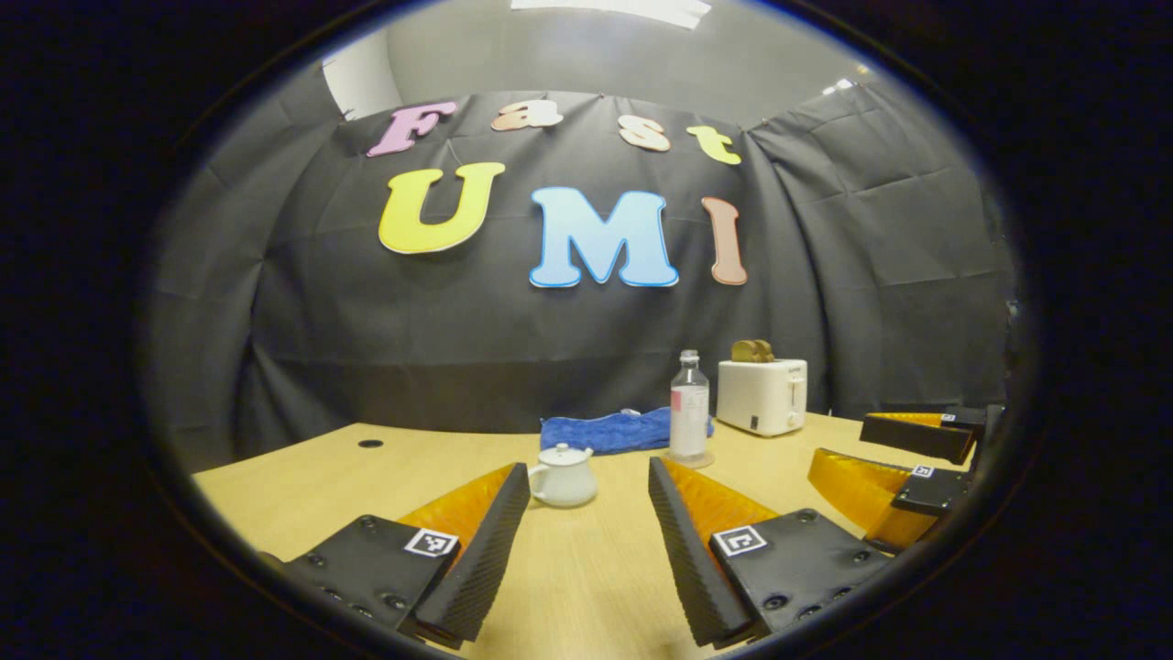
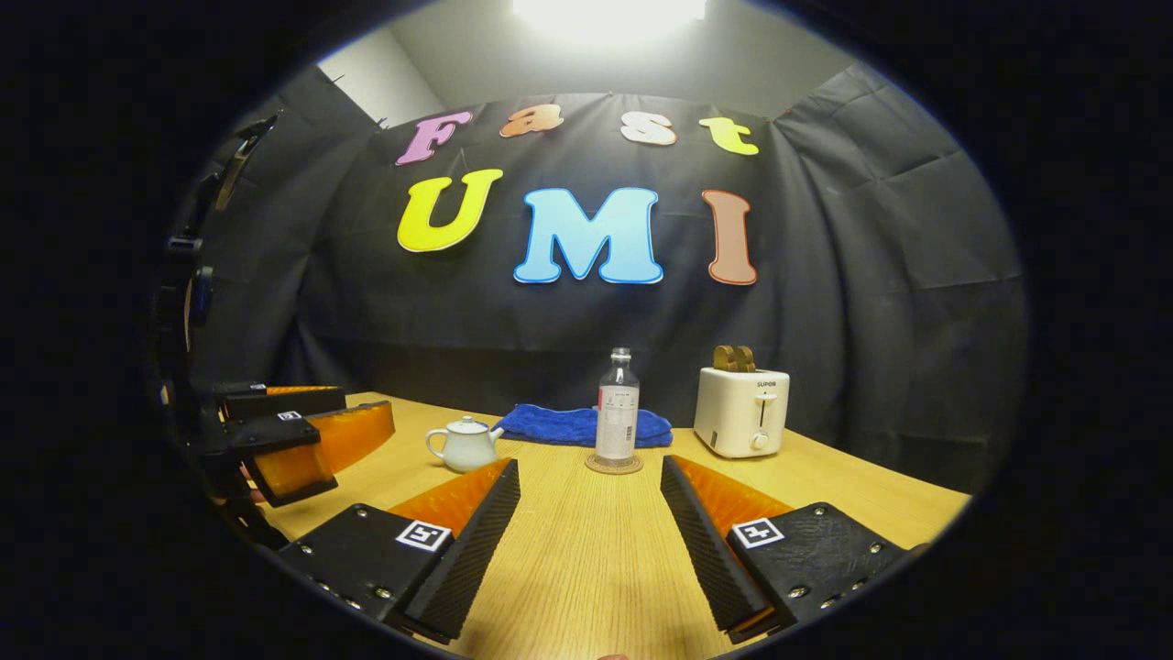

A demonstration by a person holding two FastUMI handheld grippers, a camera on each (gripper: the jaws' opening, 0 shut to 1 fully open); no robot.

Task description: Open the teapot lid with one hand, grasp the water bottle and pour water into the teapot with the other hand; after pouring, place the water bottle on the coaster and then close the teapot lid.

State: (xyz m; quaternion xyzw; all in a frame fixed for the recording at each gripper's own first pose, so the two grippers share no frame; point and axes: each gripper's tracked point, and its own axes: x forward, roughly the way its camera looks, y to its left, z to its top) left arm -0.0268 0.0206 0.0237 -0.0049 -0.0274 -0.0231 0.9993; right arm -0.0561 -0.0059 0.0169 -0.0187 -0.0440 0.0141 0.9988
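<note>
A small white teapot [image 1: 563,476] with its lid on stands on the wooden table [image 1: 586,568], just ahead of my left gripper [image 1: 588,481], which is open and holds nothing. A clear water bottle [image 1: 689,408] stands upright on a round coaster [image 1: 689,458] to the teapot's right. In the right gripper view the teapot [image 2: 465,443] sits left of centre and the bottle [image 2: 618,407] stands on its coaster [image 2: 615,465] straight ahead. My right gripper [image 2: 589,477] is open and empty, short of the bottle. The other gripper [image 2: 302,435] shows at the left.
A blue cloth [image 2: 586,424] lies folded behind the bottle. A white toaster [image 2: 742,411] with bread in it stands at the back right. The black booth wall closes the table's far side. The right gripper [image 1: 903,463] is in the left gripper view at the right edge.
</note>
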